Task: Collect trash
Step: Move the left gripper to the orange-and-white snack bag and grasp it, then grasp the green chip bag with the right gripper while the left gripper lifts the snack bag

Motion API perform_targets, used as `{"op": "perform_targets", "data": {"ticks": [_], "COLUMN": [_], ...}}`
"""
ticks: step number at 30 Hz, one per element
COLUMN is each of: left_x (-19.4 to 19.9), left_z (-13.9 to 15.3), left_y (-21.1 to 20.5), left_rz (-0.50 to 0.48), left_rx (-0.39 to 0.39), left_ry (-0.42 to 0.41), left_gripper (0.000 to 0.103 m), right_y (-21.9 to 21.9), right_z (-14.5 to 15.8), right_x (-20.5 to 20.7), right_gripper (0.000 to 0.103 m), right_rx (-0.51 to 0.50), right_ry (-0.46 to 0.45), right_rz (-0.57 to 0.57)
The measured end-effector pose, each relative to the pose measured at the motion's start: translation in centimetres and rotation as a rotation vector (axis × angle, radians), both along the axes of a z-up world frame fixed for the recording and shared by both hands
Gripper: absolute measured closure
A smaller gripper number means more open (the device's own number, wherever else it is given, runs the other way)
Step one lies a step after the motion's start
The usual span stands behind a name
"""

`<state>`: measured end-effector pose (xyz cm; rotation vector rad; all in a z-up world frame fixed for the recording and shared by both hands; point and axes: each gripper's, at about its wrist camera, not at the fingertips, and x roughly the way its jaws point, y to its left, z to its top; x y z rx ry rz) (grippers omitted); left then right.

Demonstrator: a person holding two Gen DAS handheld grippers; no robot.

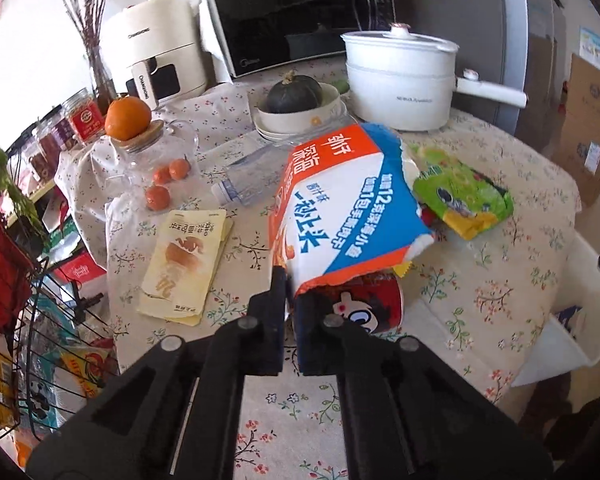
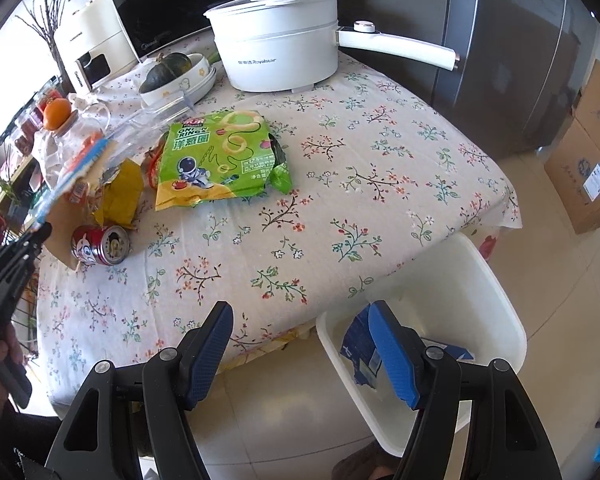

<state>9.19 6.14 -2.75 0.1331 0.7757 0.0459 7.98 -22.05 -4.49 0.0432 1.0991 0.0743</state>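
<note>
Now | snack bag (image 1: 340,208) | torn, orange-blue-white, pinched upright by left gripper (image 1: 290,300)

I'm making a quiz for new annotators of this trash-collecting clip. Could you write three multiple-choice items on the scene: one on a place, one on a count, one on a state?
1. Where does the green onion-ring snack bag lie?
A. on the flowered tablecloth
B. in the white plastic bin
C. inside the white electric pot

2. How many small orange fruits show inside the clear glass jar?
A. one
B. three
C. six

3. How does the left gripper stand?
A. wide open and empty
B. shut on the orange, blue and white snack bag
C. shut on the red drink can

Key:
1 A, the bag rests flat on the flowered tablecloth, left of the white plastic bin.
2 B, three show through the glass.
3 B, its fingers pinch the lower edge of the orange, blue and white snack bag; the red drink can lies behind.
</note>
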Motion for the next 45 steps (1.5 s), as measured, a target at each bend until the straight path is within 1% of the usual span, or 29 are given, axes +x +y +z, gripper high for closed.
{"op": "perform_targets", "data": {"ticks": [2,5,8,11,14,18,22,25,26,27,28,29,31,33,36,40,41,45], "left_x": [-0.1,-0.5,-0.8,-1.3,-1.7,-2.0,-2.1,-2.1,-2.1,-2.2,-2.2,-2.2,-2.3,-2.3,-2.3,-2.3,-2.4,-2.5], "left_z": [0.8,1.5,2.1,3.1,3.8,4.1,4.0,4.1,4.1,4.2,4.3,4.5,4.6,4.7,4.8,5.0,5.1,5.6], "left_y": [1.3,2.6,3.7,4.7,5.7,7.0,7.9,8.2,8.2,8.3,8.4,8.4,8.5,8.6,8.6,8.6,8.6,8.6], "left_rz": [0.021,0.049,0.073,0.090,0.102,0.103,0.110,0.111,0.112,0.113,0.114,0.116,0.120,0.124,0.126,0.129,0.128,0.129], "left_rx": [-0.078,-0.173,-0.235,-0.274,-0.304,-0.374,-0.401,-0.414,-0.416,-0.417,-0.418,-0.417,-0.420,-0.427,-0.430,-0.437,-0.439,-0.442], "left_ry": [0.004,0.013,0.013,-0.006,-0.023,-0.004,0.003,0.004,0.002,-0.001,-0.006,-0.010,-0.017,-0.020,-0.025,-0.034,-0.038,-0.061], "left_gripper": [0.101,0.102,0.102,0.102,0.102,0.102,0.102,0.102,0.102,0.102,0.102,0.102,0.102,0.102,0.102,0.102,0.102,0.102], "right_y": [0.8,2.2,4.0,6.3,9.0,12.4,14.8,15.7,15.8,15.9,16.0,16.1,15.9,15.7,15.2,13.8,13.4,11.3], "right_z": [0.0,0.0,-0.1,-0.4,-1.3,-2.6,-4.1,-5.3,-5.5,-5.8,-6.0,-6.2,-6.5,-6.4,-5.3,-3.0,-2.4,0.4], "right_x": [0.4,1.4,2.5,3.9,5.4,7.2,8.9,10.2,10.6,11.0,11.5,11.8,12.3,12.6,12.5,12.1,12.0,11.1], "right_gripper": [0.031,0.031,0.031,0.031,0.031,0.031,0.031,0.033,0.035,0.042,0.047,0.055,0.060,0.073,0.079,0.089,0.095,0.098], "right_rx": [-0.011,-0.015,-0.021,-0.048,-0.102,-0.197,-0.265,-0.285,-0.289,-0.294,-0.296,-0.296,-0.295,-0.285,-0.264,-0.239,-0.232,-0.183], "right_ry": [-0.002,-0.005,-0.012,-0.020,-0.025,-0.042,-0.049,-0.046,-0.049,-0.053,-0.055,-0.054,-0.055,-0.065,-0.101,-0.154,-0.167,-0.215], "right_rz": [0.011,0.024,0.038,0.064,0.106,0.168,0.205,0.210,0.208,0.207,0.207,0.207,0.193,0.181,0.178,0.150,0.144,0.111]}}
